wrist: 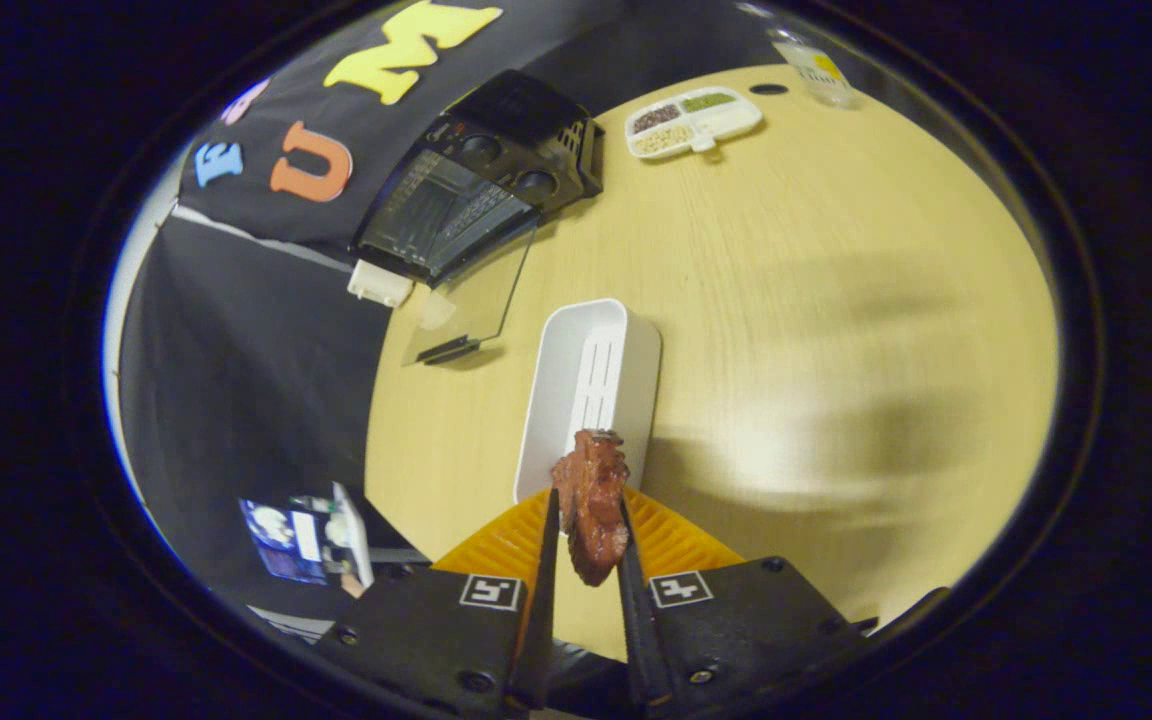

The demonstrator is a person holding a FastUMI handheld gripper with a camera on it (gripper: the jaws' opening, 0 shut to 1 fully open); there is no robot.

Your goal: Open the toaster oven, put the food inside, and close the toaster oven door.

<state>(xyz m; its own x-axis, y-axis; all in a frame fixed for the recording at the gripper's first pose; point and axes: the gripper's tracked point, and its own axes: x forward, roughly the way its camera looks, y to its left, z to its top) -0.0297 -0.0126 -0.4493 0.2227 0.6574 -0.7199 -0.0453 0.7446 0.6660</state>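
Item: tongs (588,520), a hand-held two-finger gripper. State: fingers pressed onto a piece of food (591,500), one on either side, so that the piece is pinched and carried clear of the table (836,300).

Item: food, a reddish-brown glazed chunk (meat, by the look of it). Its long axis is held roughly along the fingers, the far end reaching past the fingertips.

Item: white container (591,385), oblong, lying on the table just ahead of and beneath the fingertips. It is judged to be the dish from which the food was taken.

Item: toaster oven (496,170), well beyond the fingers, ahead and off to their left, at the far edge of the table against the booth wall. Its glass door (481,300) is dropped open toward the tongs and the dark cavity is exposed.

Governing relation: the oven mouth is judged to lie ahead and to the left, past the container. A forward carry veering left over the lowered door is called for, with the food's long axis pointed into the cavity.

Item: divided tray (693,120) of grains, far ahead, right of the oven.

Progress, as judged: door opened, food gripped, placing and closing not yet done.
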